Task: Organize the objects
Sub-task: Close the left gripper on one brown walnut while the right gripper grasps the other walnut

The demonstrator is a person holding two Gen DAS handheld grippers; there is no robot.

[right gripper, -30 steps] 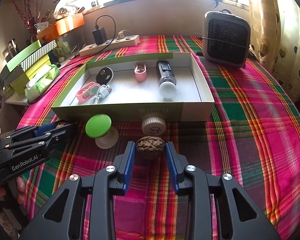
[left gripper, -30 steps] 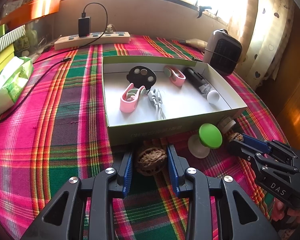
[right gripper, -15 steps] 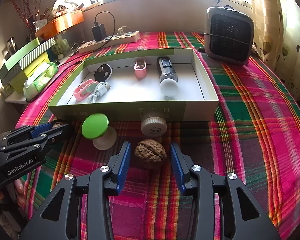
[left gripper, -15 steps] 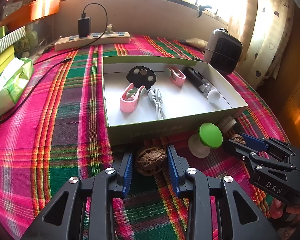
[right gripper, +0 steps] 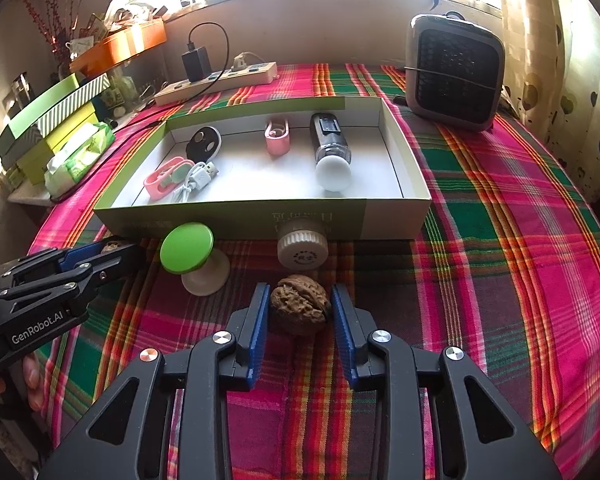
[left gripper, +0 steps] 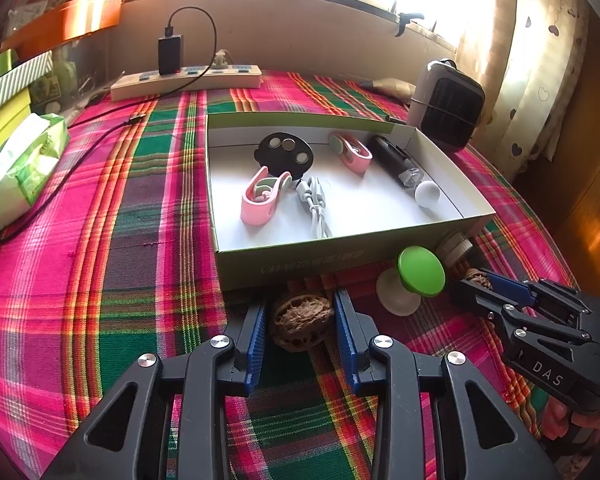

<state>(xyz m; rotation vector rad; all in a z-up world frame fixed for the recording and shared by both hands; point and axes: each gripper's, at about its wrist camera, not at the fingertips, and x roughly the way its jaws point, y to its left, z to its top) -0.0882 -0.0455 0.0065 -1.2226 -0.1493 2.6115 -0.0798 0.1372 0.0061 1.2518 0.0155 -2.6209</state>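
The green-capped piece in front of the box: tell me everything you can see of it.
The green-capped piece looks like a smooth plastic knob: a round, glossy bright-green disc tilted up on a short neck, joined to a wider off-white rounded base that rests on the plaid tablecloth. It lies tipped over just outside the near wall of the green box, between the two grippers. Nothing grips it; whether it touches the box wall cannot be told.

Power strip [right gripper: 216, 80] by wall; heater [right gripper: 454, 80] right; tissue pack [left gripper: 20, 168] left.
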